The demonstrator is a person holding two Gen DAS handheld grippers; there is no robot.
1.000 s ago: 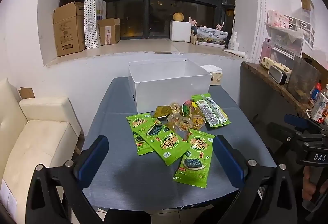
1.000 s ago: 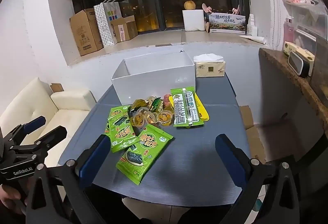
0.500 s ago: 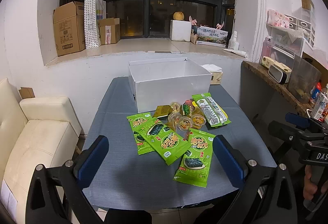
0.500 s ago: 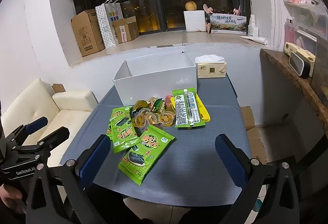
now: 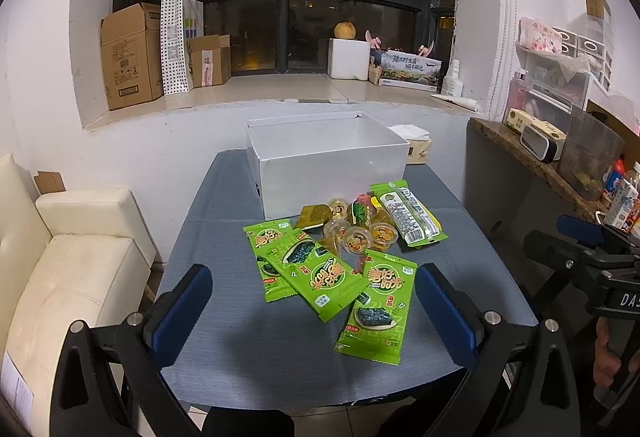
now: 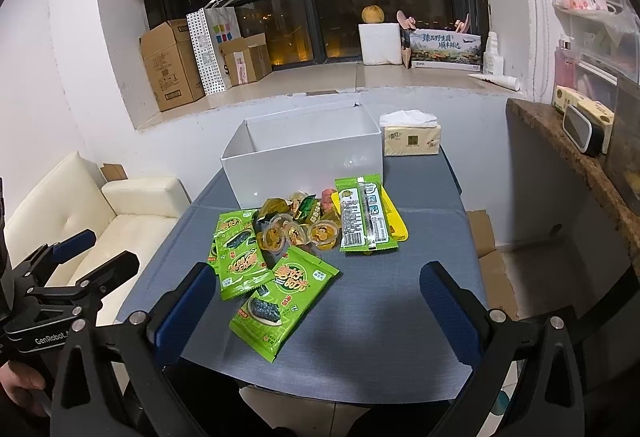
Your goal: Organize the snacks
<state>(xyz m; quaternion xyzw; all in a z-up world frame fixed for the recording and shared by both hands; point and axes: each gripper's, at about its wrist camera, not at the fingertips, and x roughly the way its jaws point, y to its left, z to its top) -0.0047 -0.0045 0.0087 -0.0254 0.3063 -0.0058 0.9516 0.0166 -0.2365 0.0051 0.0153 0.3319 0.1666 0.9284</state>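
A cream sofa (image 5: 60, 265) is seen to the left of the grey-blue table (image 5: 248, 341). On the far window ledge (image 6: 312, 85), cardboard boxes (image 6: 170, 65) and a dotted paper bag (image 6: 210, 49) are set at the left, a white foam box (image 6: 380, 43) further right. A tissue pack (image 6: 412, 135) is placed at the table's far right corner.

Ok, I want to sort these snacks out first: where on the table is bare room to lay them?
Bare cloth lies right of the long green packet, toward the table edge, and along the near edge before the nearest seaweed packet. Left of the seaweed packets is a narrower strip. It is crowded around the jelly cups in front of the white box.
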